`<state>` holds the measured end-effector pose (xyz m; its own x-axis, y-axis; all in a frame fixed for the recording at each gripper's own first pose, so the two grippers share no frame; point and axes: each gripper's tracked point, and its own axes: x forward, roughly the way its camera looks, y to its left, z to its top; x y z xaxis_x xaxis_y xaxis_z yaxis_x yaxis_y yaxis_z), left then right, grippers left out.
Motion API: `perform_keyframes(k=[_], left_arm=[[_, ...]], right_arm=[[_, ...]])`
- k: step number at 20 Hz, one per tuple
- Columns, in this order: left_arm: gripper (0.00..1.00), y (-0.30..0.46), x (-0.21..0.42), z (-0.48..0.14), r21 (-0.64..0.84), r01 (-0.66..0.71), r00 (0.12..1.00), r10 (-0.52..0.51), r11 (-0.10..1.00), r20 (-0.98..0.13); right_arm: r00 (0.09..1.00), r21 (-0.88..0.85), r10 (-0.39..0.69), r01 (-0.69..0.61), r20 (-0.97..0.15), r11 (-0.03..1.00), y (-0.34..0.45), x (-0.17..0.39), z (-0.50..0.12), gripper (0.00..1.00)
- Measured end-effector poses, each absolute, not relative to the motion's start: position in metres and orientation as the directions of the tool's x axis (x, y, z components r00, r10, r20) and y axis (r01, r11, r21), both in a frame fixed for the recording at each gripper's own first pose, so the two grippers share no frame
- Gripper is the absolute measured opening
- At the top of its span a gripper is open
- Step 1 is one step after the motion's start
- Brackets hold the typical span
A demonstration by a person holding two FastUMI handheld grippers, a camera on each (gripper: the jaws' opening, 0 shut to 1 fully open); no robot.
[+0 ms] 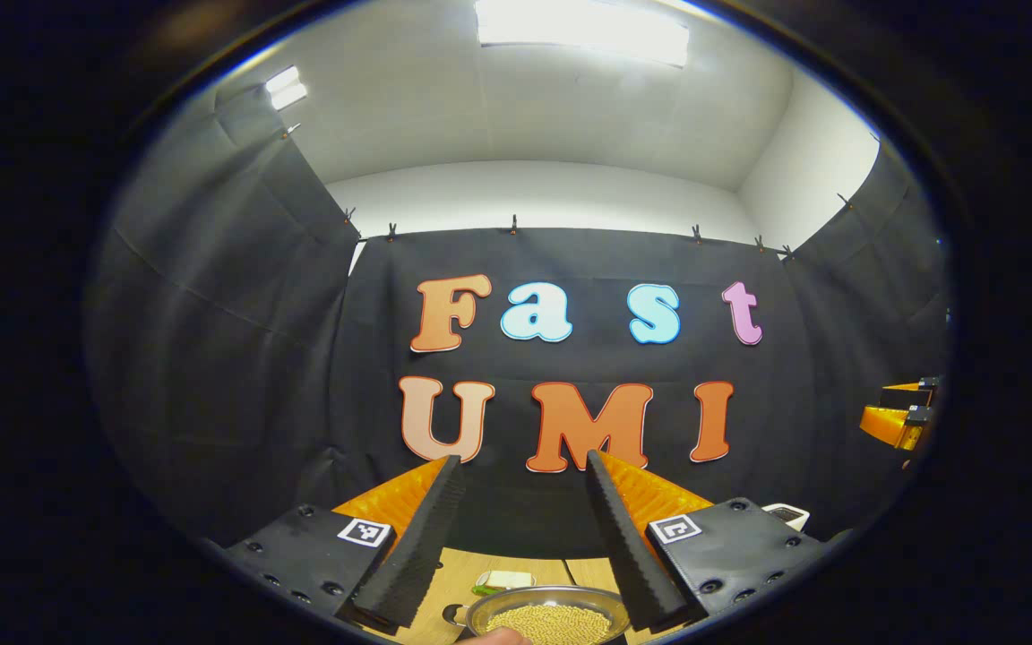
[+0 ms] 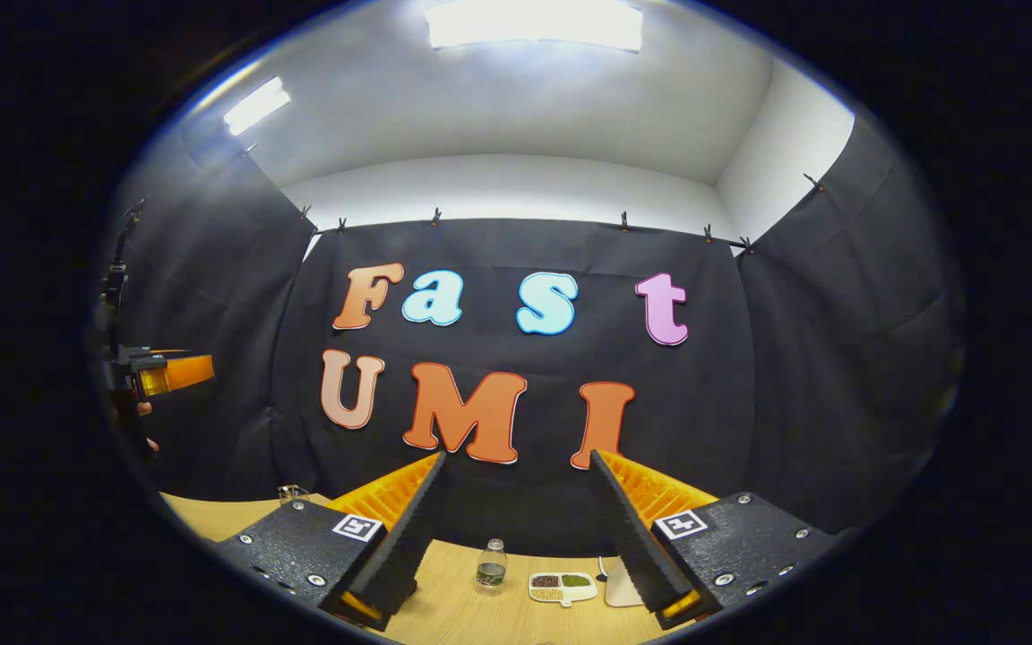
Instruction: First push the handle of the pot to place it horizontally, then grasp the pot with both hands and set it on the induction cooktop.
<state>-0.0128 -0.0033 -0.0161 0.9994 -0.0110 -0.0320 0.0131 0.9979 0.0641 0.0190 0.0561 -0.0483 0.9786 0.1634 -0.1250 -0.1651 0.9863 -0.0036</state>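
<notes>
While both grippers — left [image 1: 518,528], right [image 2: 516,528] — hang spread wide and empty, the pot [image 1: 548,616] (full of beans) sits low between the left fingers — nudge its handle gently.

Ceiling panels [image 1: 582,29] blew out to white glare; the booth below was dim, and fisheye curvature bent the edges.

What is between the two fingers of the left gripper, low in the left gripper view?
The pot, filled with small pale beans, lies on the wooden table between the open left gripper fingers, with a small pale and green item behind it.
</notes>
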Motion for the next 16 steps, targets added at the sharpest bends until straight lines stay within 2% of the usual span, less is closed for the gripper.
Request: perform_keyframes(k=[2, 4, 7, 10, 11, 12, 16], left_arm=[[0.87, -0.004, -0.016, -0.013, 0.062, 0.008, 1.000, -0.007, 0.998, -0.017], [0.92, -0.001, -0.017, -0.006, 0.058, -0.007, 1.000, 0.006, 0.998, 0.006], [0.92, -0.004, -0.017, -0.001, 0.056, -0.010, 0.999, 0.009, 0.998, 0.031], [0.92, -0.007, -0.018, -0.004, 0.049, 0.004, 1.000, -0.006, 0.999, 0.031], [0.89, -0.007, -0.017, -0.005, 0.048, 0.003, 1.000, -0.005, 0.999, 0.030], [0.92, -0.006, -0.018, -0.007, 0.045, 0.001, 1.000, -0.003, 0.999, 0.029], [0.93, -0.009, -0.017, -0.017, 0.033, 0.018, 1.000, -0.018, 0.999, 0.015]], right_arm=[[0.979, -0.004, 0.171, -0.173, -0.113, 0.985, 0.056, 0.017, -0.045, 0.95], [0.980, 0.013, 0.174, -0.173, -0.098, 0.985, 0.057, 0.019, -0.041, 0.95], [0.977, 0.025, 0.194, -0.193, -0.092, 0.981, 0.063, 0.021, -0.035, 0.95], [0.974, 0.029, 0.205, -0.203, -0.092, 0.979, 0.067, 0.020, -0.030, 0.95], [0.975, 0.028, 0.207, -0.205, -0.086, 0.978, 0.068, 0.020, -0.029, 0.95], [0.975, 0.022, 0.208, -0.207, -0.076, 0.978, 0.068, 0.019, -0.027, 0.95], [0.979, -0.007, 0.197, -0.198, -0.057, 0.980, 0.068, 0.019, -0.025, 0.95]])
